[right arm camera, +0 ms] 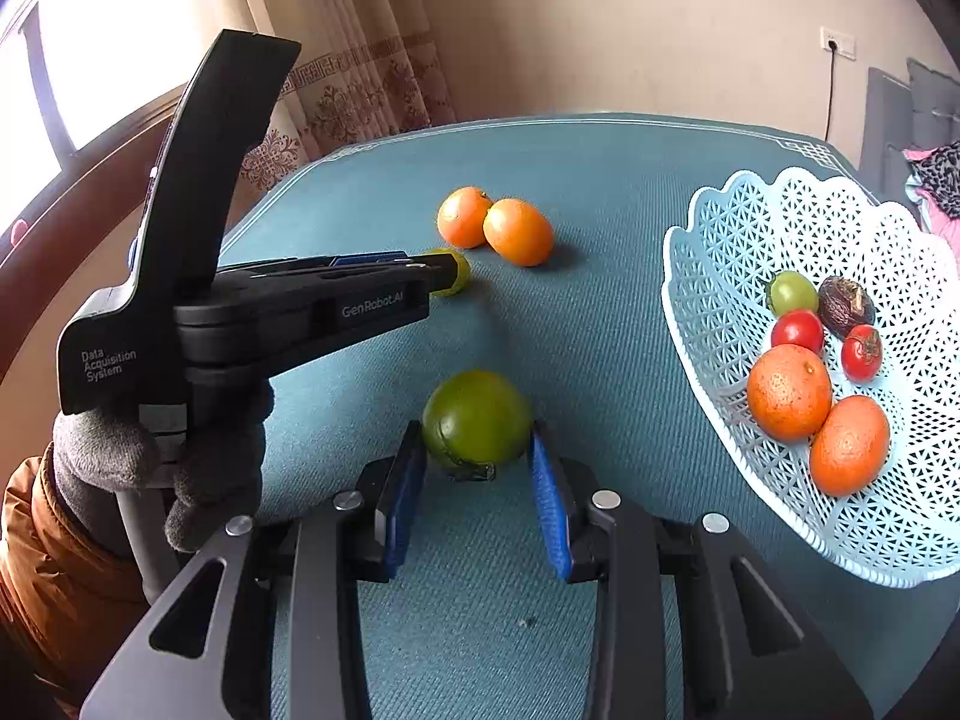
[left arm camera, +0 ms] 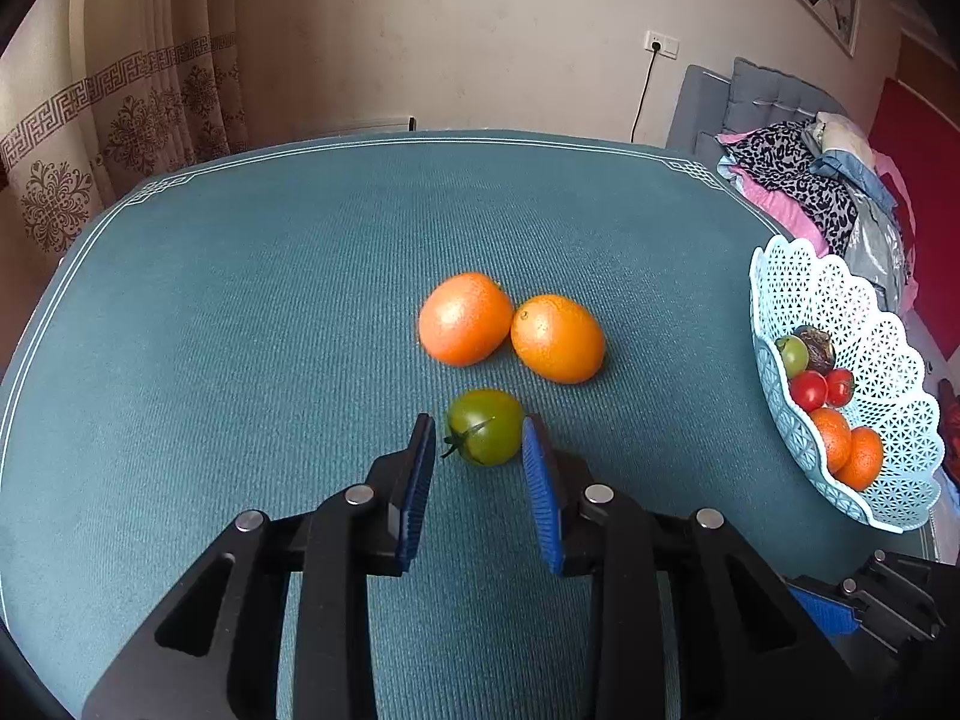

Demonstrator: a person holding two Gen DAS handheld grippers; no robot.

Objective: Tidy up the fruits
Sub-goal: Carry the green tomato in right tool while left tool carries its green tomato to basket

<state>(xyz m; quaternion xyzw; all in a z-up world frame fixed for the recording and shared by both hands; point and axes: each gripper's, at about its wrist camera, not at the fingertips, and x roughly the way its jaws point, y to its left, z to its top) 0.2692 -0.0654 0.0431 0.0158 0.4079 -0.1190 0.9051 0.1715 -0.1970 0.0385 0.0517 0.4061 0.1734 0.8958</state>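
Observation:
In the left wrist view my left gripper (left arm camera: 479, 441) is open, its blue pads either side of a green tomato (left arm camera: 485, 426) on the teal table; the right pad looks close to touching it. Two oranges (left arm camera: 465, 319) (left arm camera: 558, 337) lie side by side just beyond. In the right wrist view my right gripper (right arm camera: 478, 450) is open around a second green tomato (right arm camera: 477, 425), which fills the gap between the pads. The left gripper (right arm camera: 447, 269) shows there from the side at the first green tomato (right arm camera: 459, 270).
A light blue lattice basket (right arm camera: 720, 228) stands at the right, holding two oranges, two red tomatoes, a green grape-like fruit and a dark wrinkled fruit. It also shows in the left wrist view (left arm camera: 798, 276). Curtains and a clothes-covered chair lie beyond the table (left arm camera: 240, 300).

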